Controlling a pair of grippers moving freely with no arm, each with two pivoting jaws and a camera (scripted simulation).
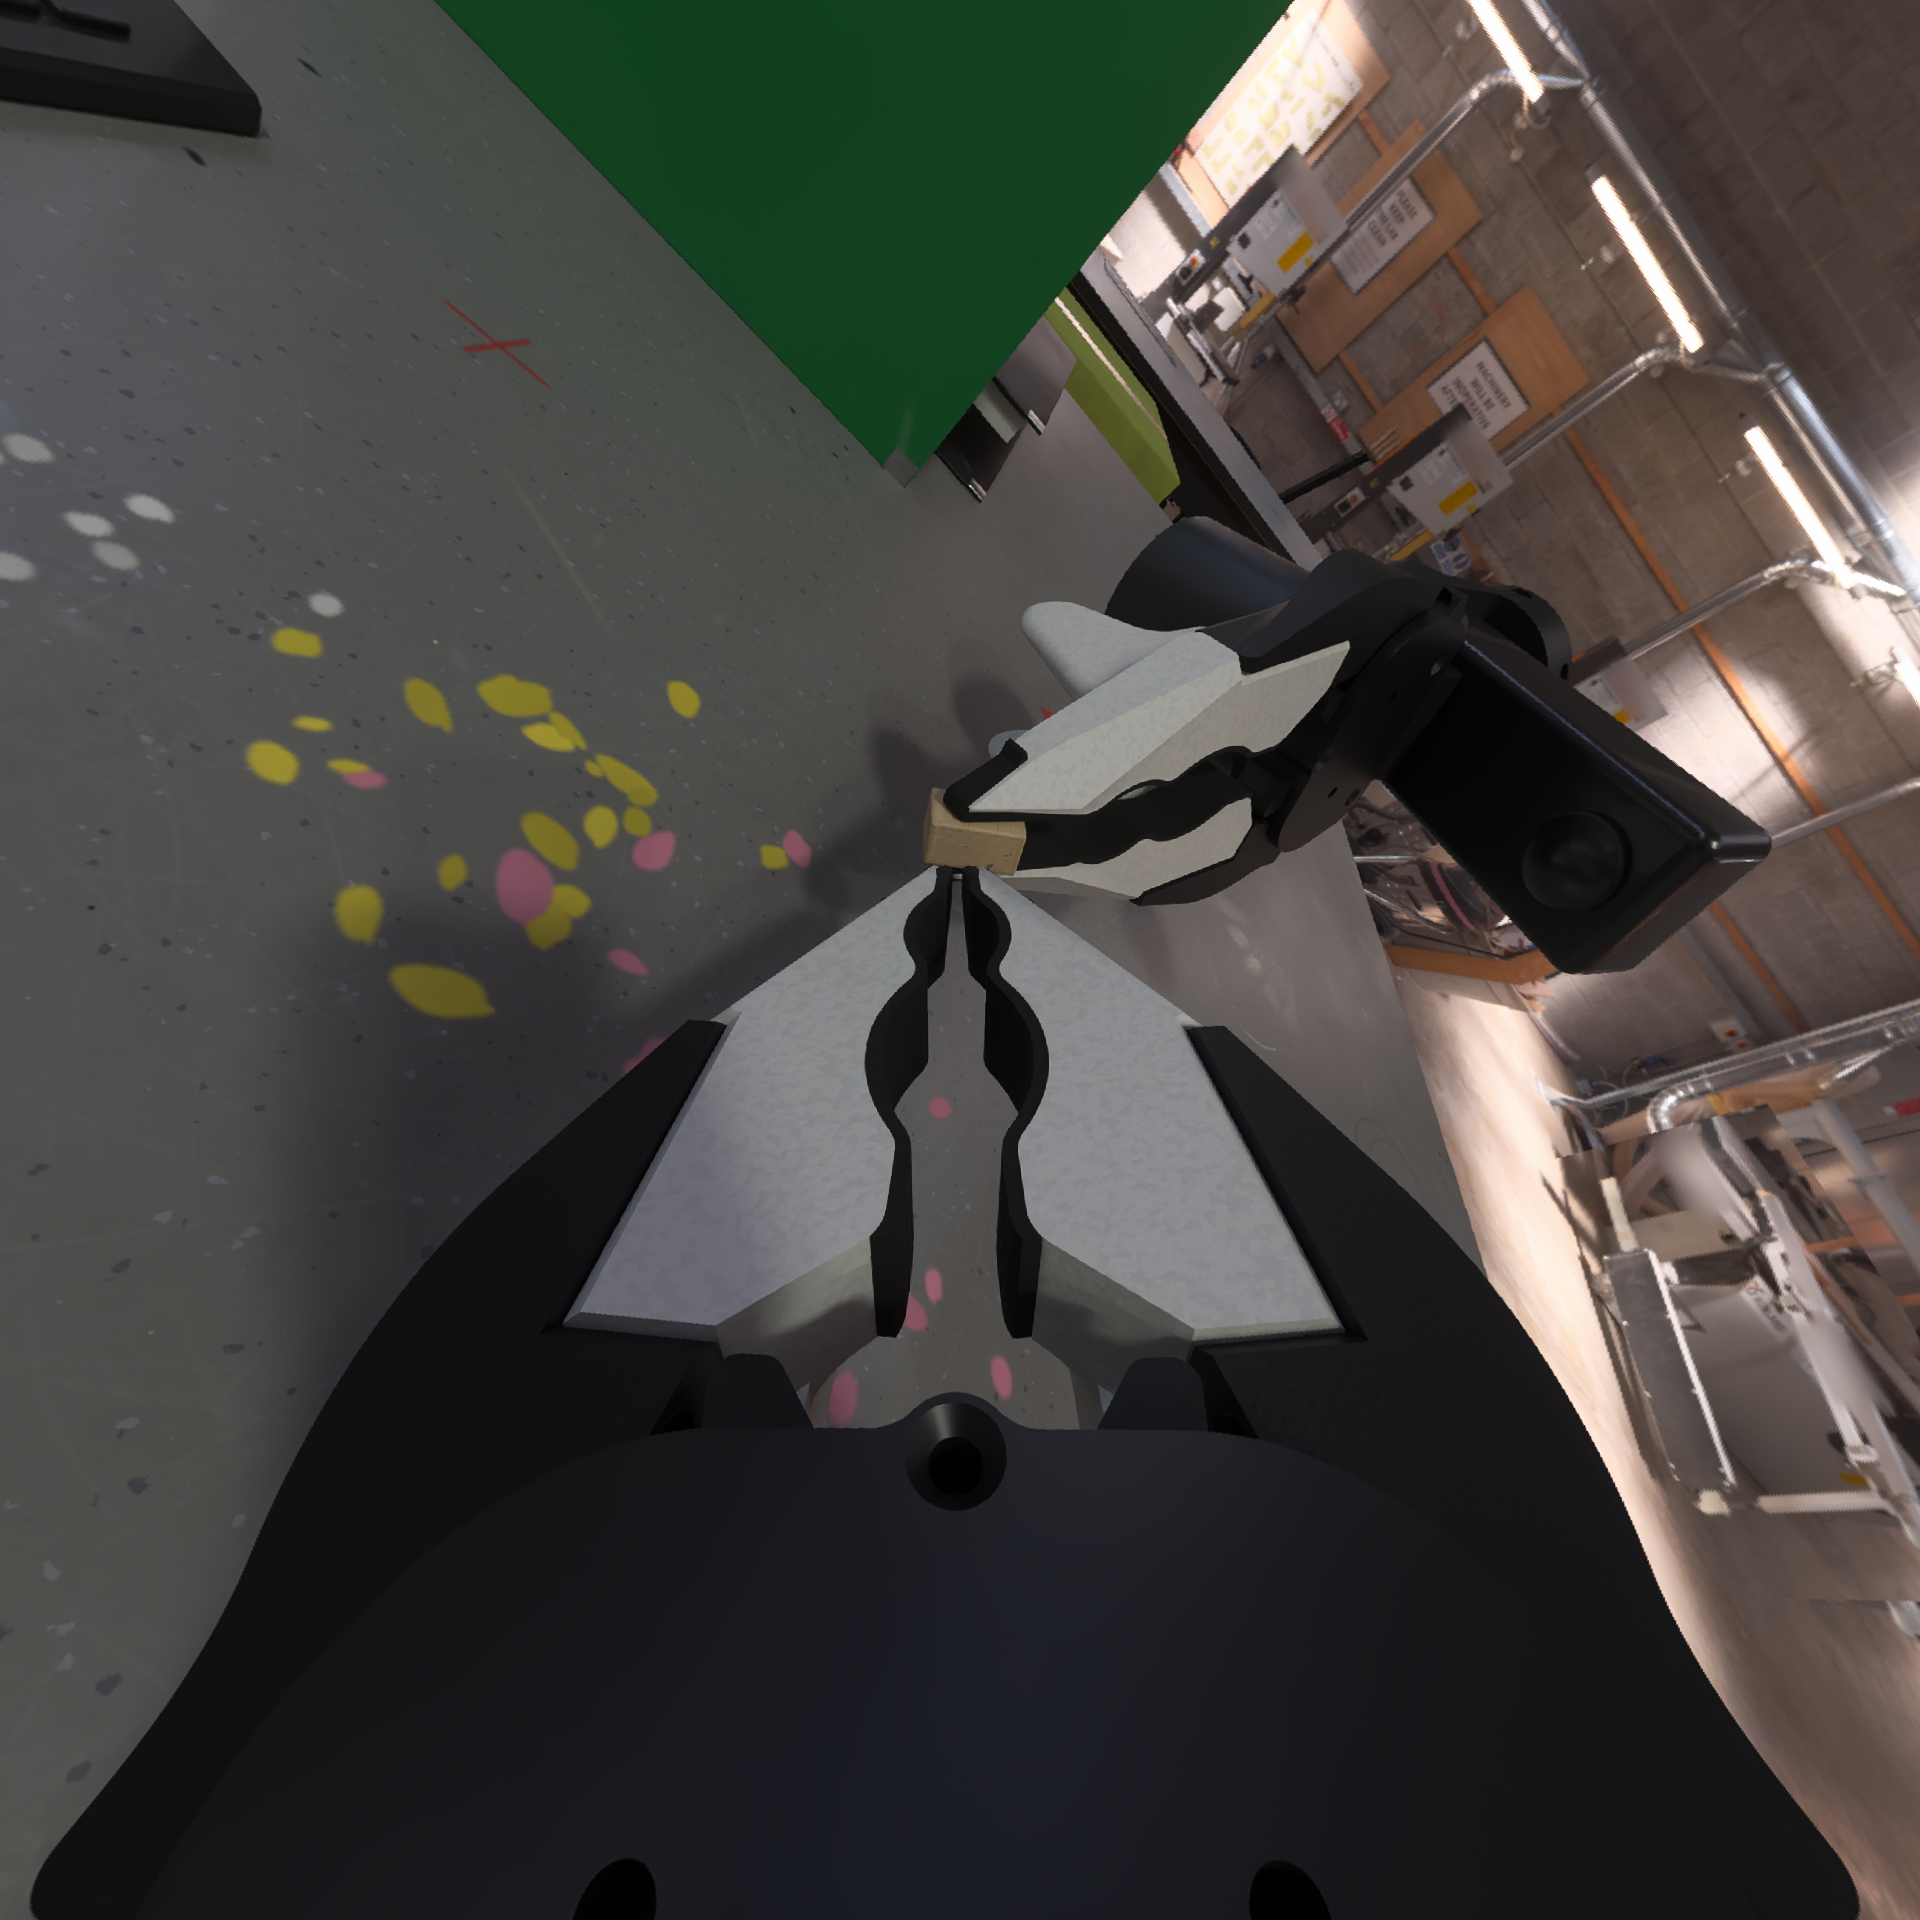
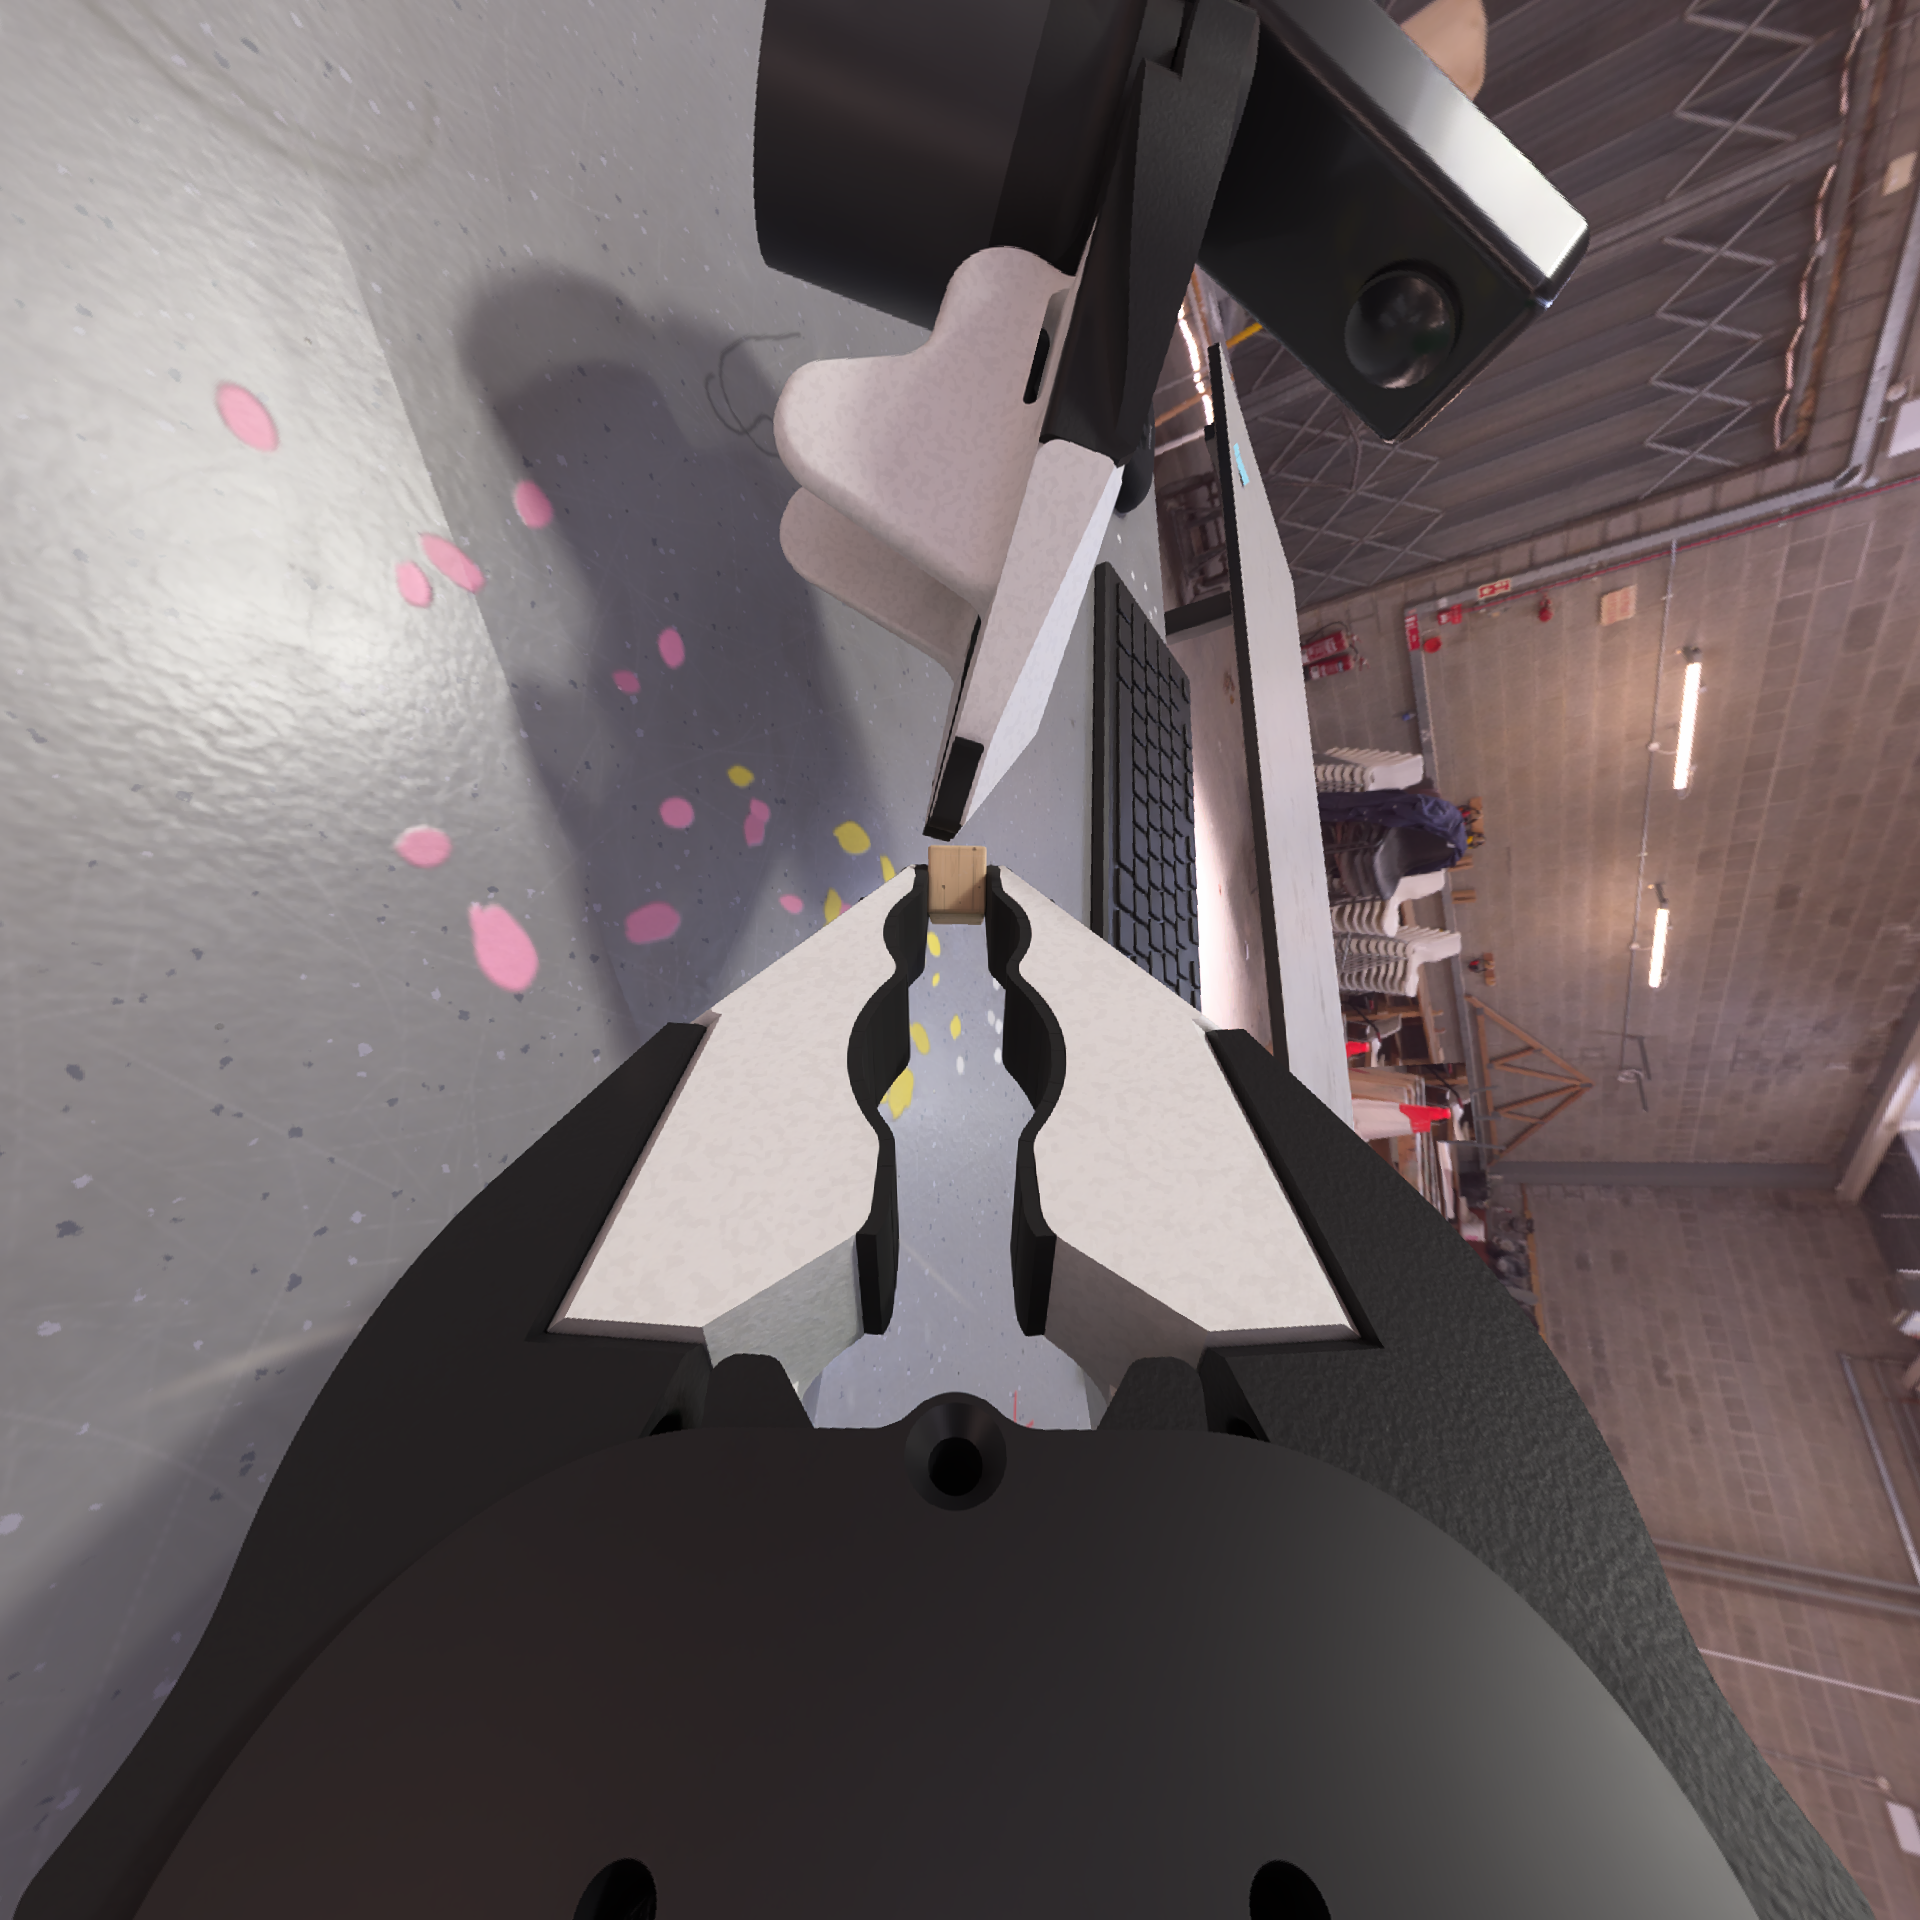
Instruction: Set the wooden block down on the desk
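The small wooden block sits clamped between the tips of my right gripper, which is shut on it. In the left wrist view the right gripper reaches in from the right, holding the block above the grey speckled desk. My left gripper is shut and empty, its tips just under the block. In the right wrist view the left gripper comes down from above and ends a small gap short of the block.
Yellow and pink paint spots mark the desk. A green panel and a black object lie at the far side, with a red cross mark between them. A black keyboard lies near the desk edge.
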